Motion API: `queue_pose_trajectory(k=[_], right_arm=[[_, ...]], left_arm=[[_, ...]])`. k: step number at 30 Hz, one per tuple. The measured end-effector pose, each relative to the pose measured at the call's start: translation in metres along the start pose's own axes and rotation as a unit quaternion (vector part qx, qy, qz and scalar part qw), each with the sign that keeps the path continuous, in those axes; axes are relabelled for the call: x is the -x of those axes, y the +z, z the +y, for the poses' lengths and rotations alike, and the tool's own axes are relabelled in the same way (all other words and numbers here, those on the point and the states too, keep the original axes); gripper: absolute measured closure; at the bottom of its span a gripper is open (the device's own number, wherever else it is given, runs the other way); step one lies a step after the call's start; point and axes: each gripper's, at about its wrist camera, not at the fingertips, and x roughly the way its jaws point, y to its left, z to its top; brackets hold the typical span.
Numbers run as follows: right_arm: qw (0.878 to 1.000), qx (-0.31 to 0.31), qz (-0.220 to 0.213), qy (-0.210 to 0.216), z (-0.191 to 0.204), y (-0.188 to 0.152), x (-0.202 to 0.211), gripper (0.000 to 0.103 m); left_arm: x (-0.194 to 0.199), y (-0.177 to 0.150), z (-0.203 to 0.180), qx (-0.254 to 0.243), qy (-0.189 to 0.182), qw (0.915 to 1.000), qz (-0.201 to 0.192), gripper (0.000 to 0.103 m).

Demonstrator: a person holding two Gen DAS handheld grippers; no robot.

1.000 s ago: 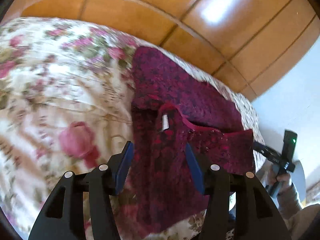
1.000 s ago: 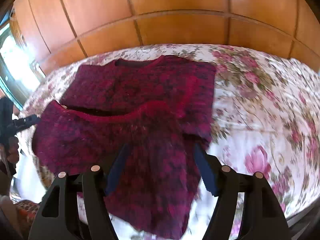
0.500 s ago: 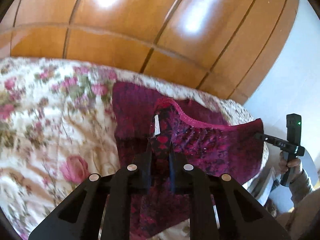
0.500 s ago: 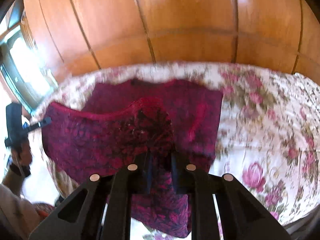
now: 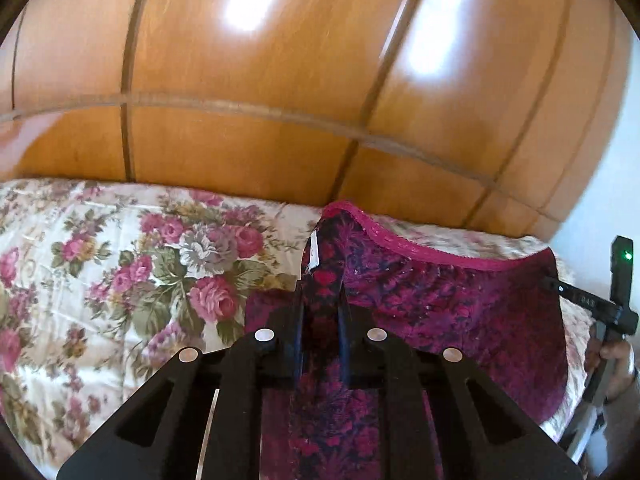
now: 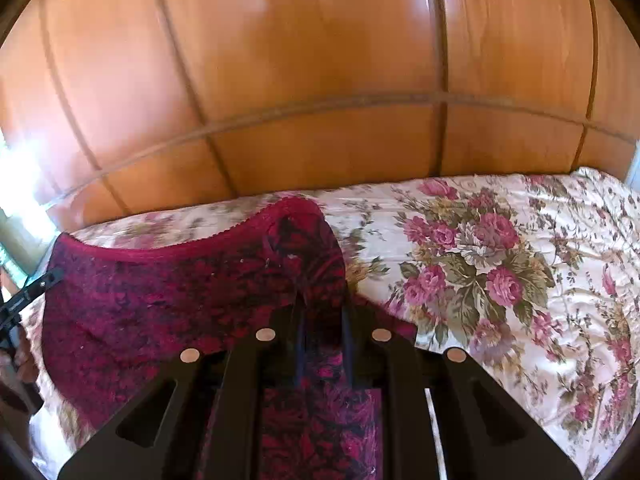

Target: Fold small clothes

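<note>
A dark red and crimson knitted sweater [image 5: 440,304] is lifted off the floral bedspread [image 5: 120,280], its ribbed hem stretched between both grippers. My left gripper [image 5: 320,304] is shut on one corner of the hem, beside a white label [image 5: 314,250]. In the right wrist view my right gripper [image 6: 322,312] is shut on the other corner of the sweater [image 6: 160,304]. The right gripper's tool [image 5: 616,304] shows at the far right of the left wrist view, held by a hand [image 5: 616,364]. The lower part of the sweater hangs under the fingers, hidden.
A glossy wooden panelled headboard [image 5: 280,100] rises behind the bed. The floral bedspread [image 6: 500,280] stretches to the right in the right wrist view. A bright window [image 6: 16,184] lies at the left edge there.
Both grippers closed on the sweater's hem, then lifted it and carried it toward the headboard. The folded part that lay flat on the bed is now behind the raised cloth.
</note>
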Motion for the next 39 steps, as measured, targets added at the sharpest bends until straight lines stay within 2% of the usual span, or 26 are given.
queue_pose_trajectory(k=[4, 6, 8, 10, 11, 12, 14, 15, 16, 17, 18, 20, 22, 23, 25, 27, 29, 31, 32, 33, 34, 35, 37, 39], right_arm=[[0.997, -0.003, 0.051, -0.050, -0.008, -0.008, -0.064, 0.090], [0.995, -0.014, 0.077, -0.059, -0.015, -0.019, -0.087, 0.089], [0.994, -0.022, 0.085, -0.060, -0.022, -0.028, -0.097, 0.088], [0.995, -0.029, 0.084, -0.053, -0.025, -0.028, -0.096, 0.085], [0.995, -0.028, 0.084, -0.050, -0.026, -0.027, -0.093, 0.079], [0.995, -0.028, 0.082, -0.045, -0.027, -0.026, -0.089, 0.063], [0.996, -0.039, 0.074, -0.034, -0.030, -0.027, -0.074, 0.053], [0.997, -0.048, 0.064, -0.020, -0.034, -0.029, -0.061, 0.049], [0.997, -0.057, 0.059, -0.008, -0.036, -0.031, -0.050, 0.047], [0.996, -0.061, 0.058, -0.002, -0.036, -0.034, -0.044, 0.036], [0.996, -0.069, 0.056, 0.010, -0.038, -0.040, -0.034, 0.031], [0.994, -0.086, 0.055, 0.041, -0.045, -0.060, -0.013, 0.029], [0.990, -0.107, 0.064, 0.068, -0.052, -0.084, 0.004, 0.023], [0.987, -0.119, 0.069, 0.081, -0.055, -0.096, 0.010, 0.021], [0.982, -0.134, 0.083, 0.103, -0.058, -0.125, 0.023, 0.020], [0.978, -0.143, 0.098, 0.114, -0.056, -0.151, 0.031, 0.017], [0.975, -0.151, 0.107, 0.122, -0.053, -0.169, 0.034, 0.017], [0.973, -0.156, 0.117, 0.126, -0.048, -0.181, 0.030, 0.020], [0.975, -0.151, 0.111, 0.117, -0.045, -0.183, 0.029, 0.034], [0.976, -0.149, 0.109, 0.112, -0.043, -0.183, 0.029, 0.050], [0.976, -0.152, 0.109, 0.109, -0.041, -0.181, 0.030, 0.059], [0.977, -0.151, 0.105, 0.108, -0.040, -0.179, 0.033, 0.074], [0.979, -0.144, 0.099, 0.106, -0.039, -0.175, 0.043, 0.080], [0.981, -0.131, 0.088, 0.109, -0.036, -0.171, 0.057, 0.083]], left_arm=[[-0.056, -0.005, 0.007, 0.000, 0.050, 0.9974, 0.052, 0.091], [-0.082, -0.016, 0.013, -0.001, 0.067, 0.9940, 0.086, 0.090], [-0.095, -0.024, 0.017, 0.006, 0.072, 0.9919, 0.105, 0.090], [-0.090, -0.023, 0.017, 0.014, 0.071, 0.9925, 0.099, 0.088], [-0.085, -0.023, 0.018, 0.022, 0.064, 0.9931, 0.095, 0.088], [-0.080, -0.023, 0.020, 0.032, 0.057, 0.9937, 0.092, 0.086], [-0.063, -0.025, 0.026, 0.052, 0.049, 0.9939, 0.084, 0.074], [-0.052, -0.030, 0.029, 0.061, 0.051, 0.9937, 0.079, 0.059], [-0.046, -0.033, 0.032, 0.067, 0.048, 0.9938, 0.075, 0.053], [-0.034, -0.041, 0.038, 0.080, 0.032, 0.9937, 0.072, 0.053], [-0.023, -0.050, 0.043, 0.094, 0.015, 0.9928, 0.073, 0.053], [-0.008, -0.068, 0.052, 0.115, -0.018, 0.9898, 0.081, 0.044], [0.011, -0.094, 0.066, 0.155, -0.060, 0.9825, 0.085, 0.042], [0.018, -0.103, 0.069, 0.166, -0.068, 0.9803, 0.083, 0.042], [0.040, -0.125, 0.070, 0.164, -0.085, 0.9800, 0.072, 0.042], [0.050, -0.143, 0.063, 0.157, -0.097, 0.9797, 0.079, 0.042], [0.049, -0.157, 0.055, 0.158, -0.122, 0.9749, 0.098, 0.042], [0.044, -0.166, 0.049, 0.158, -0.130, 0.9729, 0.107, 0.042], [0.041, -0.168, 0.044, 0.154, -0.130, 0.9737, 0.106, 0.045], [0.038, -0.169, 0.041, 0.152, -0.132, 0.9735, 0.109, 0.062], [0.035, -0.168, 0.042, 0.160, -0.132, 0.9717, 0.113, 0.073], [0.035, -0.167, 0.045, 0.169, -0.134, 0.9701, 0.110, 0.078], [0.045, -0.164, 0.047, 0.174, -0.131, 0.9713, 0.095, 0.087], [0.058, -0.162, 0.046, 0.164, -0.128, 0.9744, 0.086, 0.090]])
